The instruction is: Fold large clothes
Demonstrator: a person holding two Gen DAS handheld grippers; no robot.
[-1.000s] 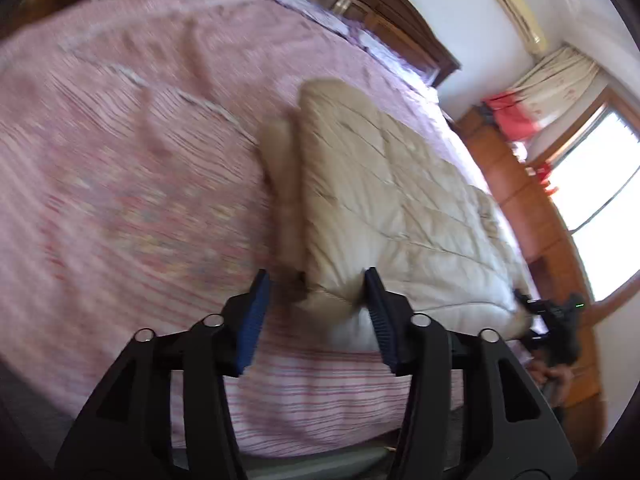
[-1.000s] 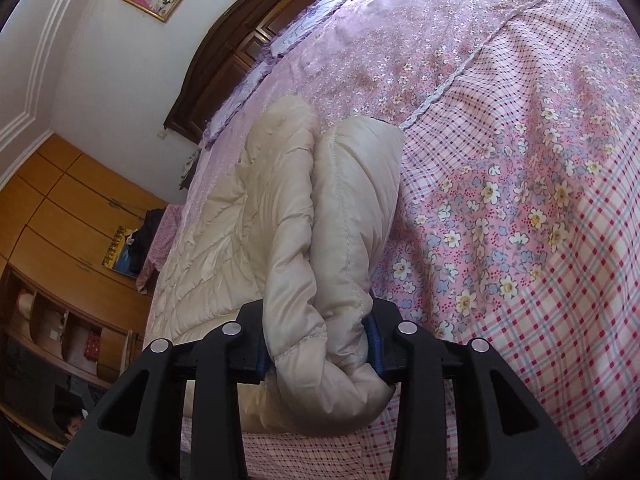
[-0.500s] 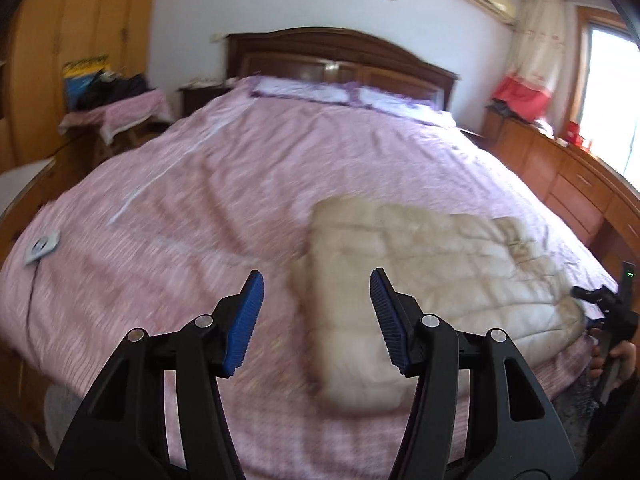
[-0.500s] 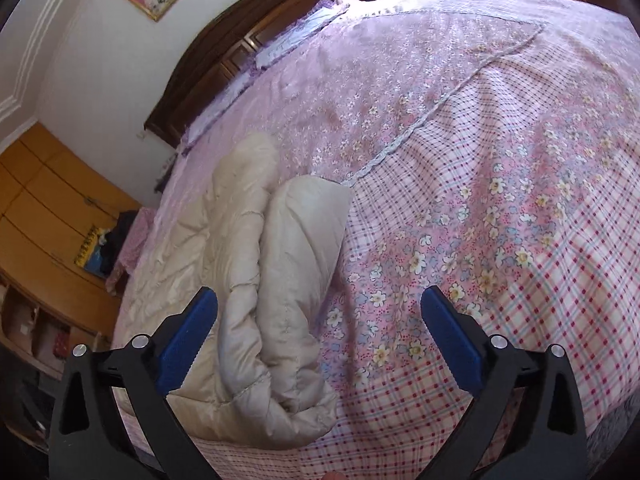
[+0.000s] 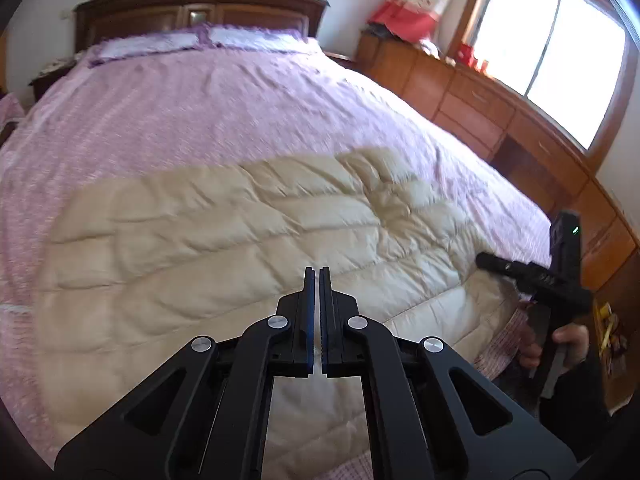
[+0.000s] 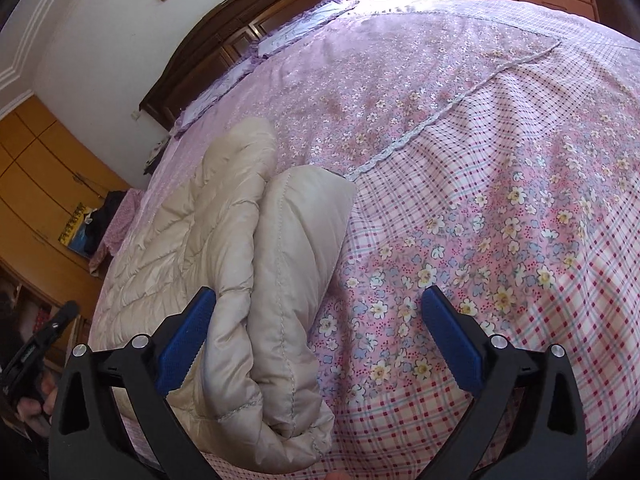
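Jacket [image 5: 224, 248] folded on bed [image 5: 208, 104]; left gripper [image 5: 317, 276] closed, right gripper [image 6: 316, 320] spread.

Nothing here can be read. The yellow poster [image 6: 74, 222] by the wardrobe carries marks, but they are too blurred.

Beige quilted jacket [image 5: 224, 236], pink bedspread [image 6: 500, 160] with small flowers and a red checked border, dark brown headboard [image 5: 200, 4], black grippers with blue pads [image 6: 182, 338].
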